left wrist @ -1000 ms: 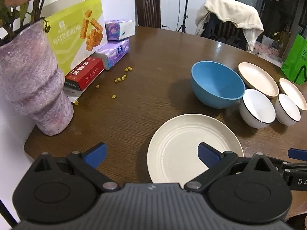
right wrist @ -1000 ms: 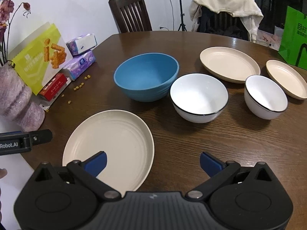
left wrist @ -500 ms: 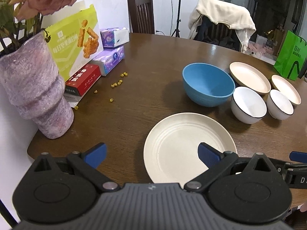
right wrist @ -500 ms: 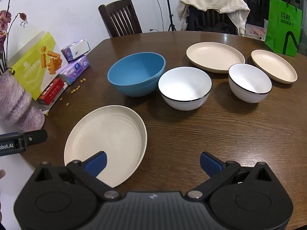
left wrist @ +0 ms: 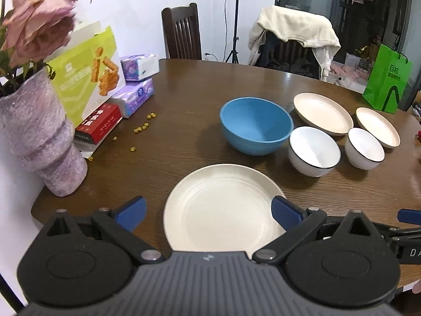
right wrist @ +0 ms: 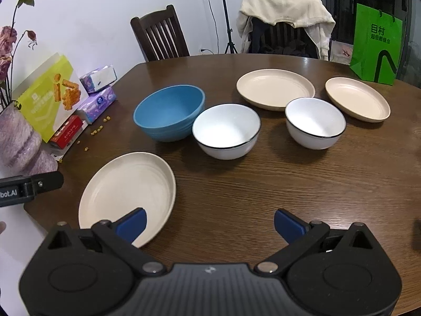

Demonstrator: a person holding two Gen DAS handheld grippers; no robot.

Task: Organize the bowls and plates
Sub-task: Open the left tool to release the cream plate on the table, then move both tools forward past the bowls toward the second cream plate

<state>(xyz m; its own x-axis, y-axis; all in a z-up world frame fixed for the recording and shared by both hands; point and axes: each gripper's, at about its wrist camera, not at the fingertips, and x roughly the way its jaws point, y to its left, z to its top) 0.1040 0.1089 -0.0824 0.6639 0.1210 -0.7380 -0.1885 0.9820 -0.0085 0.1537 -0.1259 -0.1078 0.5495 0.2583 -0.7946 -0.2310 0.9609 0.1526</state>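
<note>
- While our left gripper (left wrist: 208,212) hangs low over the round cream plate (left wrist: 222,208) near the brown wooden table (left wrist: 189,105) edge, its jaws are wide apart, holding nothing.
- Our right gripper (right wrist: 209,225) beside it is wide apart too, holding nothing.

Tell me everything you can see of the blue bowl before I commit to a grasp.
The blue bowl is round, deep and matte, maybe plastic or ceramic, with faint ribbing low on its outer wall. It stands upright and empty on the brown wooden table, left of the larger white bowl; their rims sit very close, and contact cannot be judged. The cream plate lies nearer the camera, apart from it. Neither gripper touches it.
</note>
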